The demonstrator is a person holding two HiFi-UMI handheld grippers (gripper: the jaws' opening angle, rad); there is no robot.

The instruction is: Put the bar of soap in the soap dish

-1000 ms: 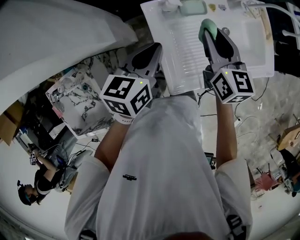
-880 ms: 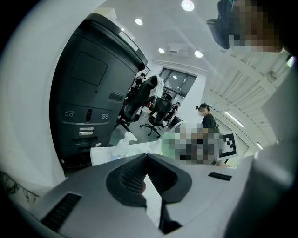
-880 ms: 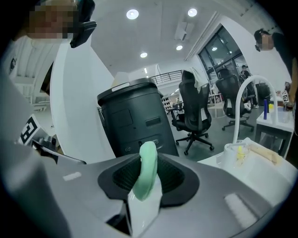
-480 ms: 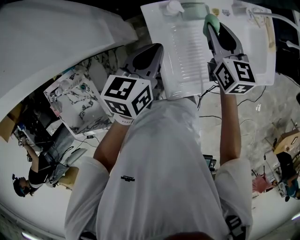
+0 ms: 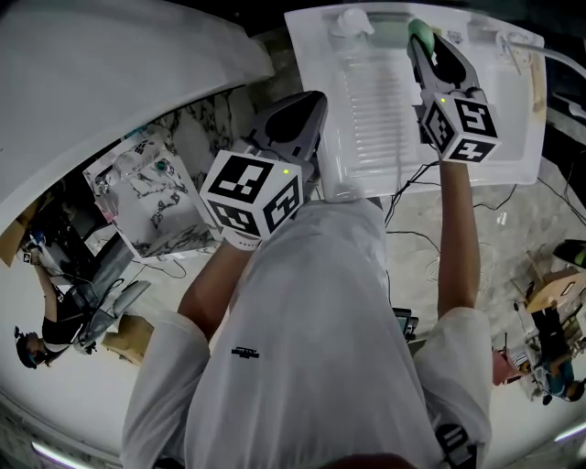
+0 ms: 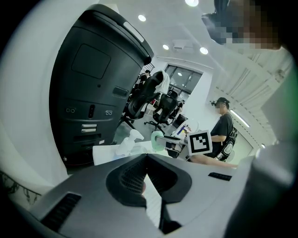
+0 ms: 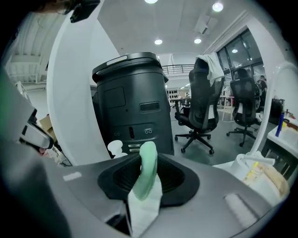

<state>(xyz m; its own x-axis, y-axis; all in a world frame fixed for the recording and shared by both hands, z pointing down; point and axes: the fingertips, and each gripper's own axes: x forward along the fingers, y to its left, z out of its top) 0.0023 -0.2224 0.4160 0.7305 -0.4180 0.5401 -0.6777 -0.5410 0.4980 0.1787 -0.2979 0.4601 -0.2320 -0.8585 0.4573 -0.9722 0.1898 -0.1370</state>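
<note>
In the head view, a pale green bar of soap (image 5: pixel 419 30) sticks out of my right gripper (image 5: pixel 424 42), which is shut on it above the far edge of the white sink unit (image 5: pixel 499 110). The soap dish (image 5: pixel 390 33), a light green tray, lies just left of the soap at that far edge. The right gripper view shows the soap (image 7: pixel 147 171) standing on edge between the pads. My left gripper (image 5: pixel 295 117) hangs shut and holding nothing off the unit's near left corner. In the left gripper view its tips (image 6: pixel 145 158) meet, with the soap (image 6: pixel 157 141) far ahead.
A white spray bottle (image 5: pixel 352 20) stands left of the dish. A ribbed drainboard (image 5: pixel 375 101) fills the unit's left half, and a tap (image 5: pixel 526 41) arches at the right. A marbled box (image 5: pixel 151 197) sits at the left, and a tall black machine (image 7: pixel 130 102) stands behind.
My right gripper has carried the soap farther across the drainboard towards the far edge, beside the soap dish. The left gripper has stayed about where it was.
</note>
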